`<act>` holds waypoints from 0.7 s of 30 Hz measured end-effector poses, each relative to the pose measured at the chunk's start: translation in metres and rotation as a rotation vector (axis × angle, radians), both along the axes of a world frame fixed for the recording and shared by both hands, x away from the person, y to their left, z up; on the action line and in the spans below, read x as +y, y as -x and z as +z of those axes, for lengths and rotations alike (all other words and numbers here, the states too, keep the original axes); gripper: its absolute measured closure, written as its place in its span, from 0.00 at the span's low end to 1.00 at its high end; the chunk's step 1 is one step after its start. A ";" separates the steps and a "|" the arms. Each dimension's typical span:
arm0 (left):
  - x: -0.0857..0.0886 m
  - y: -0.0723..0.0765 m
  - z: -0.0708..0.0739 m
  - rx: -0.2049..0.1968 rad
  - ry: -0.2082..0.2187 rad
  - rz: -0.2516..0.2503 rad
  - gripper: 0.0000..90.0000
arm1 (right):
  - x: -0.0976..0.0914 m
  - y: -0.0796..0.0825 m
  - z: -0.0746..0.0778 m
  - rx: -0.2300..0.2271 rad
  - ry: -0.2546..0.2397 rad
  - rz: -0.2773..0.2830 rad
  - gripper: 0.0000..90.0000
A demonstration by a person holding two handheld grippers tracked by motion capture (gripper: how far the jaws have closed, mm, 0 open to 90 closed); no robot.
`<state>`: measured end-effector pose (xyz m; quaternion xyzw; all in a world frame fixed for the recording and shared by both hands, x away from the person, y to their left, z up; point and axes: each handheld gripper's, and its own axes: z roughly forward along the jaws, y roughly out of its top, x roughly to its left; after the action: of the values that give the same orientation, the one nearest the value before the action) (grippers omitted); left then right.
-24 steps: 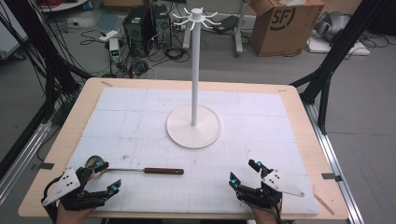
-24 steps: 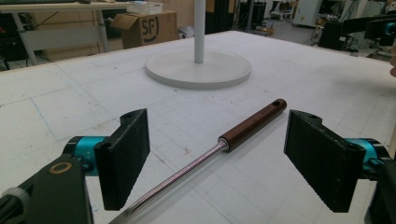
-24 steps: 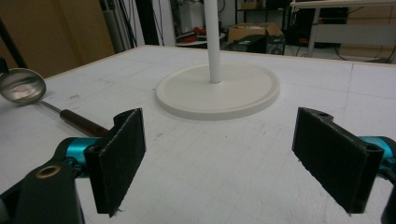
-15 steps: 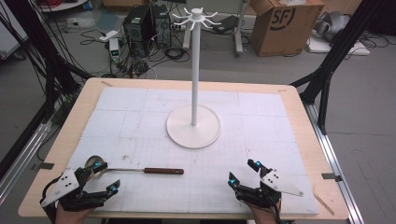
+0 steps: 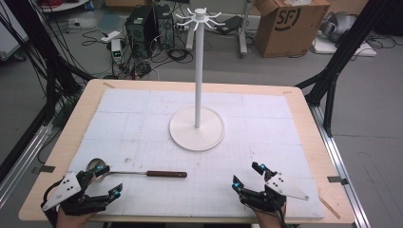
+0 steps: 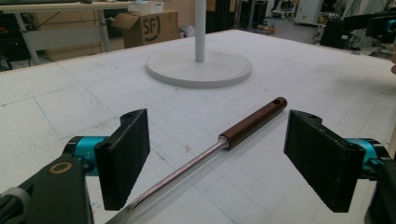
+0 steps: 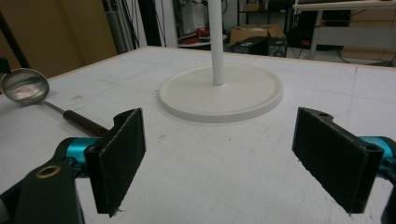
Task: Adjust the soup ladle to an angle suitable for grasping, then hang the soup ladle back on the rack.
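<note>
Grippers, left (image 5: 102, 183) and right (image 5: 248, 176) (jaws apart), near table (image 5: 328, 156) front edge, ladle (image 5: 142, 173) possibly untouched.

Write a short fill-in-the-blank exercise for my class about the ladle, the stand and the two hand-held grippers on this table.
1. The ladle lies flat on the table, nearest the ____ hand-held gripper.
2. The ladle's handle is brown; its bowl is shiny ____.
3. The jaws of the right hand-held gripper stand ____, holding nothing.
4. The white stand rests on a ____ base.

Missing words: left; metal; open; round
</note>
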<state>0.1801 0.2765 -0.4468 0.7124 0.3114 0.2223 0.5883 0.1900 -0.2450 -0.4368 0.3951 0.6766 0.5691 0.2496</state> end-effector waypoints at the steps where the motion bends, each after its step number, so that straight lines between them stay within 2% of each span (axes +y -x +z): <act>1: 0.001 0.000 0.000 -0.001 -0.003 -0.001 0.26 | 0.000 0.000 0.000 0.000 -0.001 0.000 0.18; 6: 0.002 0.001 0.000 -0.004 0.003 0.007 0.26 | 0.002 -0.001 0.000 -0.001 0.002 0.007 0.18; 11: 0.000 -0.004 0.006 -0.012 0.003 -0.005 0.25 | 0.001 -0.002 0.000 -0.001 0.000 0.003 0.18; 13: -0.005 -0.012 0.016 -0.001 -0.004 -0.047 0.24 | 0.001 -0.001 0.000 0.004 -0.006 0.002 0.18; 14: -0.005 -0.012 0.016 -0.001 -0.004 -0.047 0.25 | 0.001 -0.001 0.000 0.001 -0.005 -0.001 0.18; 16: -0.013 -0.020 0.024 -0.002 -0.032 -0.097 0.24 | 0.001 -0.001 0.000 -0.002 -0.005 -0.001 0.18; 19: -0.017 -0.028 0.025 0.007 -0.055 -0.121 0.23 | 0.001 -0.001 0.000 0.003 -0.006 0.000 0.18; 21: -0.026 -0.039 0.023 0.022 -0.079 -0.159 0.23 | 0.001 -0.001 0.000 0.001 -0.005 -0.003 0.18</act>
<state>0.2187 0.2510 -0.4238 0.7600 0.2513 0.1791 0.5720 0.1909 -0.2444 -0.4371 0.3972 0.6747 0.5701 0.2491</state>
